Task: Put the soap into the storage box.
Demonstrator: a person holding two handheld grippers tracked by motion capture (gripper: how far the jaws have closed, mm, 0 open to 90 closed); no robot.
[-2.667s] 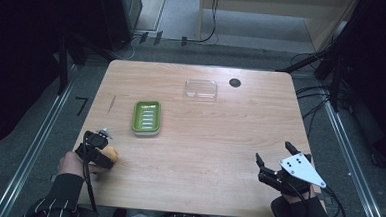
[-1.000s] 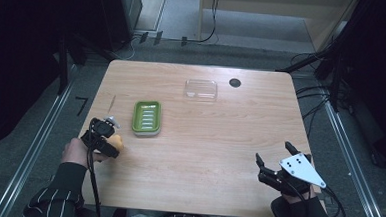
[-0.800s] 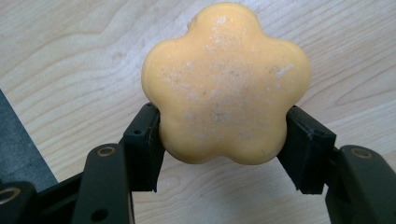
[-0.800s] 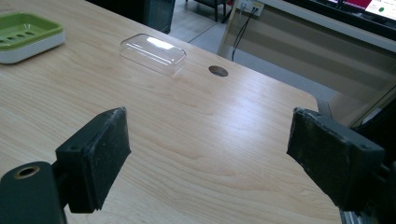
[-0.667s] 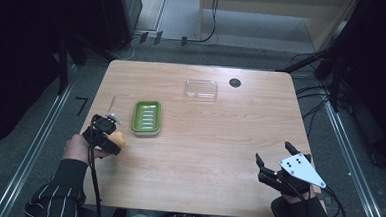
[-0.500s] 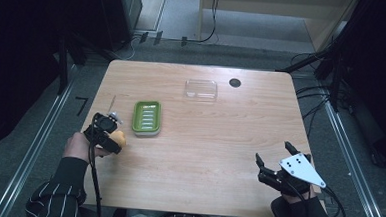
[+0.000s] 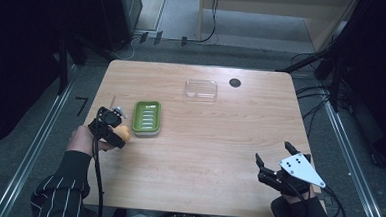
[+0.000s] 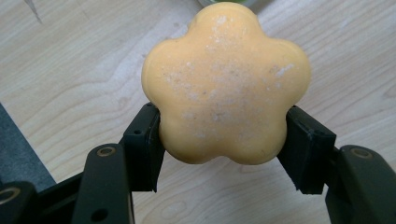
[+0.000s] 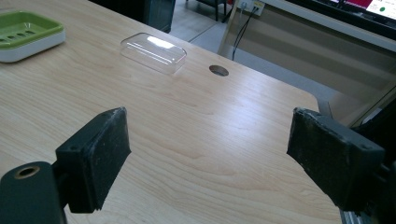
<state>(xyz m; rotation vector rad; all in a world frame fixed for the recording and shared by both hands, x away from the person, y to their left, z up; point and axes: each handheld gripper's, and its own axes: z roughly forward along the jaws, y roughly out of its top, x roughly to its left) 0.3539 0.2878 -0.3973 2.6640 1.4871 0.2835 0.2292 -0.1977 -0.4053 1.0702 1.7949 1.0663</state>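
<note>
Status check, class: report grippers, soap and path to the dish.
Left gripper shut on orange soap. Right gripper open, idle. Green dish just ahead, path clear.

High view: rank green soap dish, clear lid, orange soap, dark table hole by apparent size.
1. green soap dish and clear lid: look about alike, so no ranking between them
2. orange soap, partly hidden by the left gripper
3. dark table hole

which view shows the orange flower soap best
The left gripper view: the orange flower-shaped soap sits close up, clamped between the left tongs. The high view gives a small orange patch beside the green soap dish.
</note>
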